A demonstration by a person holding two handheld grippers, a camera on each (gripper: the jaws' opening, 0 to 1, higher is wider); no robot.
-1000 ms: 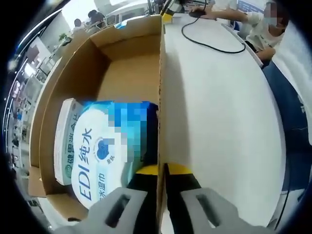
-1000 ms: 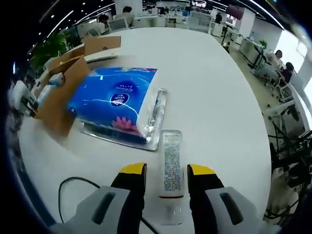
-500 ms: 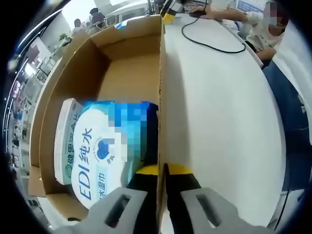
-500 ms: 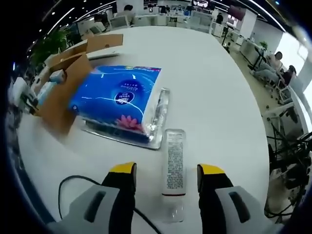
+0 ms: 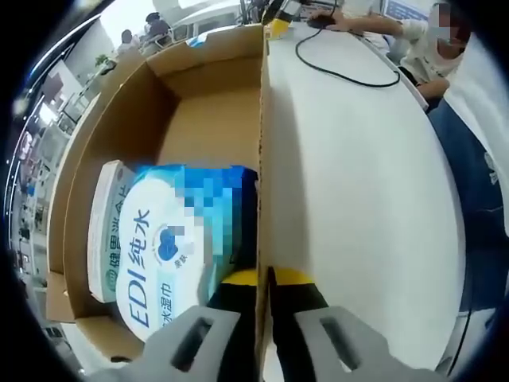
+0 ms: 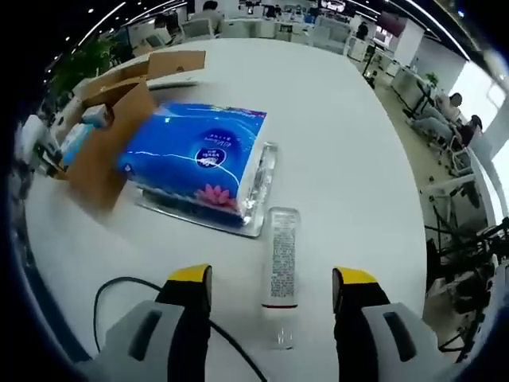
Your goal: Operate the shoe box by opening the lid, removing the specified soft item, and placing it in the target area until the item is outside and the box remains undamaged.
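In the left gripper view, my left gripper is shut on the near side wall of the open cardboard shoe box. Inside the box lies a blue and white wet-wipe pack. In the right gripper view, my right gripper stands open over the white table, its jaws on either side of a clear bottle with a white label, lying flat. A blue tissue pack rests on the table just beyond the bottle. The shoe box shows at the left, with the left gripper at its wall.
A black cable loops over the white table by my right gripper. Another black cable lies beyond the box in the left gripper view, near a seated person. Office desks and chairs surround the table.
My right gripper has opened wider and drawn back from the bottle, which now lies free on the table. The left gripper still holds the box wall.
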